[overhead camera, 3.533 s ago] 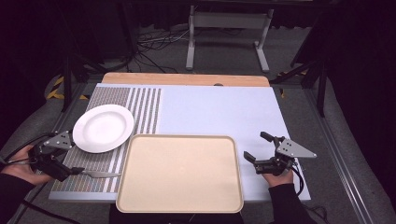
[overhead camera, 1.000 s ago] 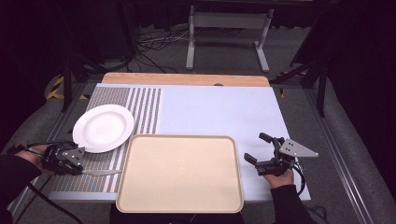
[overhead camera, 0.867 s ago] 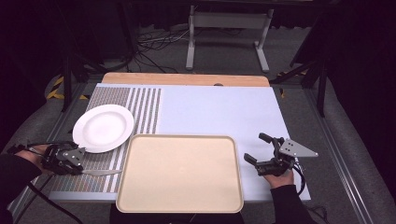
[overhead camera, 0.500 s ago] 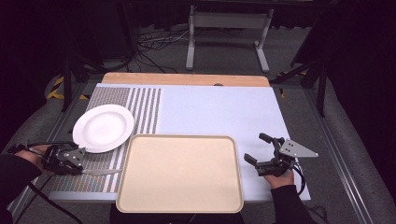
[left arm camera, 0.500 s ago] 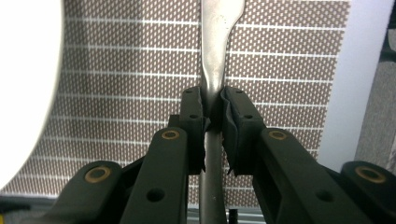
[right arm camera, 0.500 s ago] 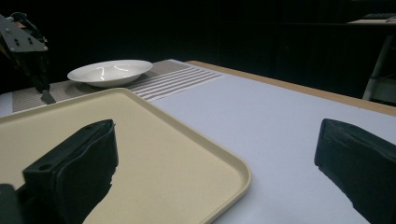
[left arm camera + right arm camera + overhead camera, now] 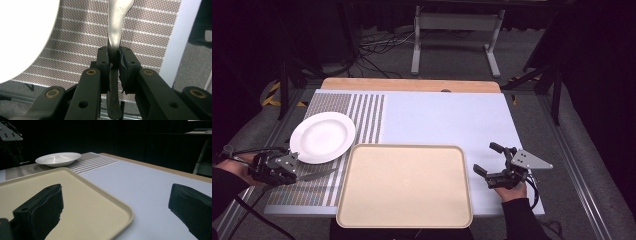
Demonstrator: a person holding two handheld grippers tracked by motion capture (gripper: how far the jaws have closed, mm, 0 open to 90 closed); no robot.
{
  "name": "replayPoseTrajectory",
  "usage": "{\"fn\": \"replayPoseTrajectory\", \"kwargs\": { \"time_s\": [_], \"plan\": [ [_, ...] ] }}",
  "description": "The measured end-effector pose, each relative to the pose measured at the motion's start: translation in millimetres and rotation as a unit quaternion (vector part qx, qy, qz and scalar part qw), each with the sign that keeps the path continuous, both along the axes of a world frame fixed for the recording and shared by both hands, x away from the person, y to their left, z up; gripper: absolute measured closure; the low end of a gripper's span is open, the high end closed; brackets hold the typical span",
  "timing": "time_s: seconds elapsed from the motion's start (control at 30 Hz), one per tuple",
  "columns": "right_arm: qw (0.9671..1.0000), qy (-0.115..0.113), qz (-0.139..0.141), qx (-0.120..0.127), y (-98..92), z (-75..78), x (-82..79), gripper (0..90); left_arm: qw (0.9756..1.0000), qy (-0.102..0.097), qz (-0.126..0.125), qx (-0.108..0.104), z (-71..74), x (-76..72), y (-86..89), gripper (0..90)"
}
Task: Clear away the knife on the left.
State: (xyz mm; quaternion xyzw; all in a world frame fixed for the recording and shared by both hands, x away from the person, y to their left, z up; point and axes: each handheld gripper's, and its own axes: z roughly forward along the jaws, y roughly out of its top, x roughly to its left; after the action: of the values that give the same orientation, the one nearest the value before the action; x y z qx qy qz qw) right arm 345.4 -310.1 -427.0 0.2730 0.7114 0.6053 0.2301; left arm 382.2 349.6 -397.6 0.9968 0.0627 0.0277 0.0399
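A silver utensil point(image 7: 317, 175), seemingly a knife, points right over the striped placemat point(image 7: 362, 112), just below the white plate point(image 7: 323, 137). My left gripper point(image 7: 294, 172) is shut on its handle. In the left gripper view the pads point(image 7: 126, 65) clamp the utensil point(image 7: 116, 27), with the plate point(image 7: 22, 30) at the left. My right gripper point(image 7: 486, 157) rests open on the blue table cover just right of the beige tray point(image 7: 404, 150). Nothing lies between its wide-apart jaws point(image 7: 115, 202).
The tray's near corner point(image 7: 125, 211) lies between the right jaws' line of sight, and the plate point(image 7: 58, 158) sits beyond it. The blue cover point(image 7: 447, 115) stretches behind the tray to a wooden table edge point(image 7: 412, 85). Cables and a metal stand are on the floor behind.
Since 3.5 s ago my left gripper has swung down beside the plate and shut on the utensil's handle. Over the last second the utensil shifted slightly. The right gripper has stayed put.
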Motion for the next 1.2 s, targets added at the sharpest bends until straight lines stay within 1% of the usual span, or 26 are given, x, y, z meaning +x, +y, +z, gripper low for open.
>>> {"fn": "replayPoseTrajectory", "kwargs": {
  "time_s": [0.1,0.23,0.27,0.3,0.33,0.4,0.47,0.53,0.57,0.6,0.63,0.67,0.7,0.73,0.77,0.8,0.87,0.9,0.93,0.97,1.0,1.03,1.1,1.13,1.17,1.2],
  "plan": [
    [1.0,-0.003,0.0,-0.001,-0.6,0.1,0.2,0.3,0.9999,-0.002,0.006,-0.013,6.3,-1.0,-3.6,79.9],
    [1.0,0.0,0.0,0.0,-0.7,-0.1,0.5,0.2,0.9984,0.003,0.039,-0.041,18.3,-0.4,-8.1,79.9],
    [1.0,0.0,0.0,0.0,-0.7,-0.1,0.5,0.2,0.9984,0.003,0.039,-0.041,18.3,-0.4,-8.1,79.8],
    [1.0,-0.002,-0.002,0.0,-1.2,0.3,0.0,0.2,0.9963,-0.001,0.058,-0.063,24.4,-0.9,-9.8,79.8],
    [1.0,-0.002,-0.002,0.0,-1.2,0.3,0.0,0.2,0.9963,-0.001,0.058,-0.063,24.4,-0.9,-9.8,79.8],
    [1.0,-0.004,-0.002,0.0,-1.6,0.6,-0.1,0.2,0.992,0.003,0.066,-0.107,29.7,-1.5,-8.8,79.8],
    [1.0,-0.004,-0.003,0.0,-1.7,0.7,-0.4,0.3,0.9882,0.009,0.078,-0.132,31.4,-1.2,-8.8,79.8],
    [1.0,-0.003,-0.004,0.0,-1.5,0.8,-0.7,0.3,0.9861,0.009,0.087,-0.141,32.0,-0.7,-9.2,79.8],
    [1.0,-0.003,-0.004,0.0,-1.5,0.8,-0.7,0.3,0.9861,0.009,0.087,-0.141,32.0,-0.7,-9.2,79.8],
    [1.0,-0.004,-0.004,0.0,-1.5,0.8,-0.8,0.3,0.9851,0.009,0.091,-0.145,32.4,-0.1,-9.8,79.8],
    [1.0,-0.005,-0.004,-0.001,-1.6,1.0,-1.0,0.2,0.9837,0.015,0.094,-0.153,32.3,0.9,-10.1,79.8],
    [1.0,-0.006,-0.005,0.0,-1.9,1.1,-1.0,0.2,0.9805,0.011,0.104,-0.166,33.4,0.6,-10.4,79.8],
    [1.0,-0.006,-0.005,0.0,-1.9,1.1,-1.0,0.2,0.9805,0.011,0.104,-0.166,33.4,0.6,-10.4,79.8],
    [1.0,-0.007,-0.005,-0.001,-2.3,1.2,-1.1,0.3,0.9773,0.019,0.106,-0.183,34.2,0.8,-10.3,79.8],
    [1.0,-0.006,-0.007,-0.001,-2.6,1.3,-1.4,0.2,0.9753,0.017,0.108,-0.192,35.0,0.0,-10.2,79.8],
    [1.0,-0.006,-0.006,0.0,-2.7,1.3,-1.3,0.3,0.9709,0.022,0.108,-0.212,36.2,-0.1,-9.9,79.8],
    [0.9999,-0.007,-0.007,-0.001,-2.7,1.3,-1.0,0.3,0.9661,0.024,0.11,-0.232,37.7,-1.0,-11.2,79.8],
    [1.0,-0.006,-0.007,-0.001,-2.4,1.3,-1.1,0.2,0.9661,0.024,0.11,-0.232,37.7,-1.0,-11.2,79.7],
    [1.0,-0.007,-0.006,-0.002,-2.3,1.2,-1.0,0.3,0.9634,0.02,0.113,-0.242,39.1,-2.4,-13.7,79.7],
    [1.0,-0.007,-0.006,-0.002,-2.3,1.2,-1.0,0.3,0.9634,0.02,0.113,-0.242,39.1,-2.4,-13.7,79.7],
    [1.0,-0.007,-0.006,-0.002,-2.3,1.2,-1.0,0.2,0.962,0.024,0.114,-0.247,39.6,-2.7,-16.5,79.7],
    [1.0,-0.006,-0.007,-0.001,-2.4,1.3,-1.3,0.2,0.9606,0.018,0.116,-0.252,39.9,-3.4,-18.6,79.8],
    [1.0,-0.007,-0.007,0.002,-2.7,1.4,-1.4,0.2,0.958,0.029,0.122,-0.258,39.7,-2.7,-21.4,79.7],
    [1.0,-0.007,-0.006,0.004,-2.8,1.6,-1.5,0.2,0.956,0.025,0.129,-0.262,39.7,-2.9,-22.6,79.7],
    [0.9999,-0.009,-0.007,0.006,-3.1,2.0,-1.8,0.2,0.9528,0.035,0.142,-0.266,39.7,-1.5,-23.5,79.7],
    [0.9999,-0.012,-0.007,0.007,-3.6,2.7,-2.5,0.3,0.9492,0.034,0.149,-0.275,40.0,-1.9,-24.5,79.7]
  ]
}}
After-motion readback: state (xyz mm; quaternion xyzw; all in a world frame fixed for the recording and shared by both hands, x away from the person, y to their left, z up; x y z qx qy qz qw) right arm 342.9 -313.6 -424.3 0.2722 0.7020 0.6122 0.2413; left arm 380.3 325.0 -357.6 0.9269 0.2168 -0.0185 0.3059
